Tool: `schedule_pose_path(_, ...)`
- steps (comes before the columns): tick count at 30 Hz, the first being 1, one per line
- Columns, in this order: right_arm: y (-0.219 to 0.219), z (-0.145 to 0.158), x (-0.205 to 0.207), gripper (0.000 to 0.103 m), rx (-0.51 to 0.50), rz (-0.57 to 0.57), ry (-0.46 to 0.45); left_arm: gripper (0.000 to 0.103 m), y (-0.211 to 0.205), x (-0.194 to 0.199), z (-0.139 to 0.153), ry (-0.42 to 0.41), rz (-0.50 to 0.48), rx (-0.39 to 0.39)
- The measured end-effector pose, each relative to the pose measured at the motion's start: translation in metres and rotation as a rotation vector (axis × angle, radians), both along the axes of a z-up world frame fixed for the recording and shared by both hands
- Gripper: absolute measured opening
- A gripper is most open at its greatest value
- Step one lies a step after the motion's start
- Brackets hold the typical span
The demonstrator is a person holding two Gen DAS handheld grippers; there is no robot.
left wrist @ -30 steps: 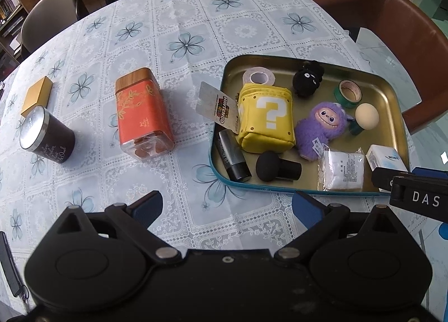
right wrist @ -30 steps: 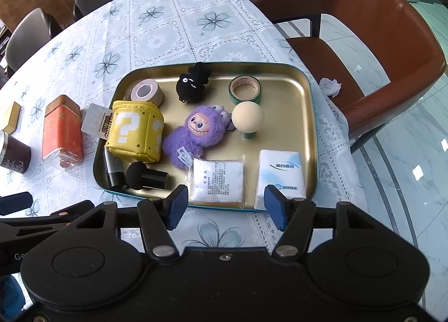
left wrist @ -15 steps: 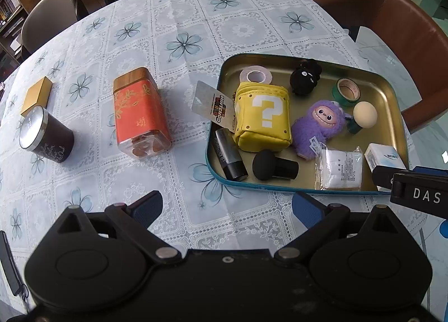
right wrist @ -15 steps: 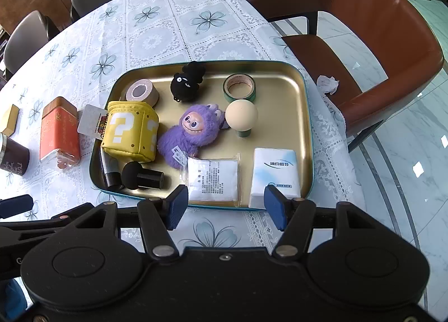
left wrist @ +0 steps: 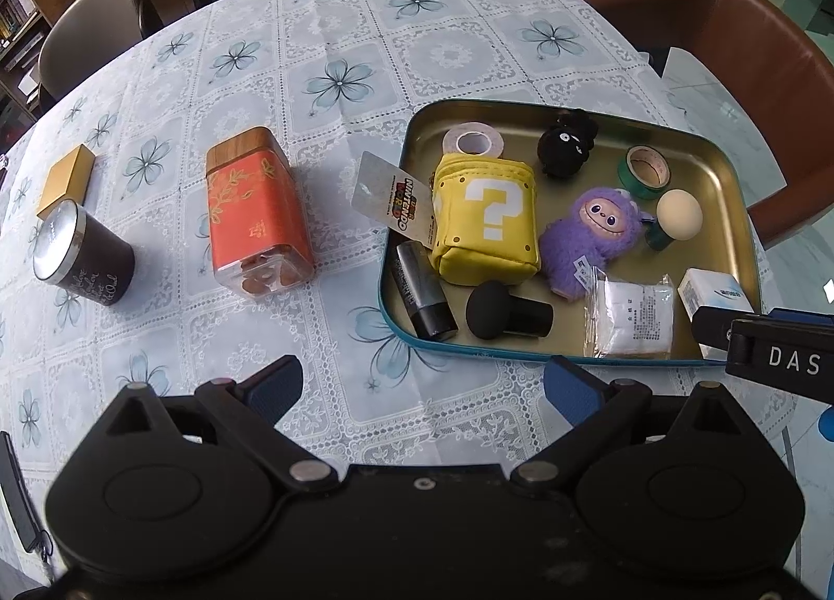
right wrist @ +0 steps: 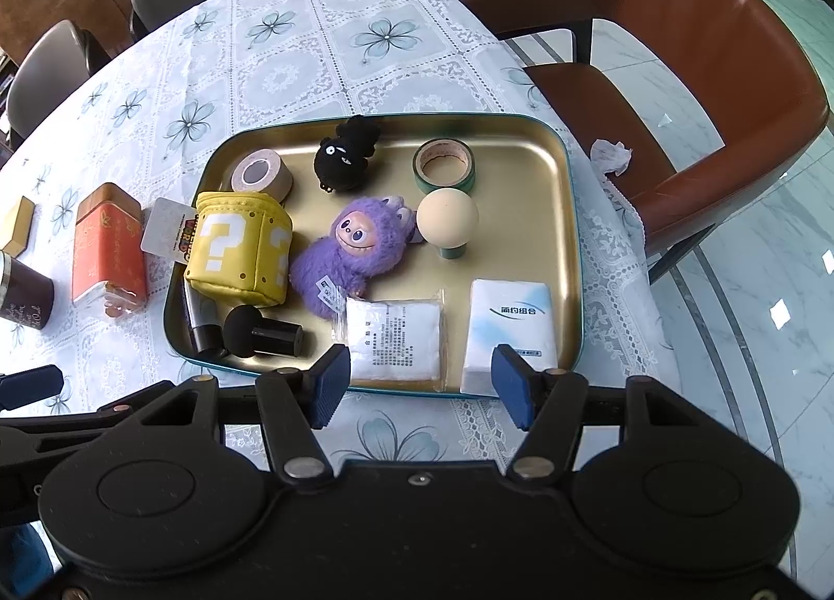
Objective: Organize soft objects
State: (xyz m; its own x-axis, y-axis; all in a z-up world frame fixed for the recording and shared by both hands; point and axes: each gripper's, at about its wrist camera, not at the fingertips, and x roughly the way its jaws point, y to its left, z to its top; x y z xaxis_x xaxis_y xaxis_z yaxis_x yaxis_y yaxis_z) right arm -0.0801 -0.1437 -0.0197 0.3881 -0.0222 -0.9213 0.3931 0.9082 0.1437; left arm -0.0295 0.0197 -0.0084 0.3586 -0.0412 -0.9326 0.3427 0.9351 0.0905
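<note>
Clearly the purple plush (right wrist: 350, 256) lies mid-tray (right wrist: 568, 214), straight beyond the released, empty right tool (right wrist: 417, 386), while the equally released left tool (left wrist: 422, 386) hangs over bare surface further left.

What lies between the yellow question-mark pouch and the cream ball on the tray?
The purple plush toy lies between the yellow pouch and the cream ball, as the right wrist view shows.

Sharp, daylit fisheye views with bent edges; glare patches on the floor (right wrist: 776, 313).

Orange tin (left wrist: 255, 219), dark lidded cup (left wrist: 83, 256), gold box (left wrist: 68, 178), brown chair (right wrist: 693, 63).
</note>
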Motion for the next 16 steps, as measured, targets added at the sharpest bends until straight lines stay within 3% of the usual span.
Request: schedule_pose_path(16,-0.0028,-0.0021,0.0012,0.059,0.003,-0.003,0.009,0.099,-0.0023,0.0002,-0.0019,0.002,-0.023,0.002)
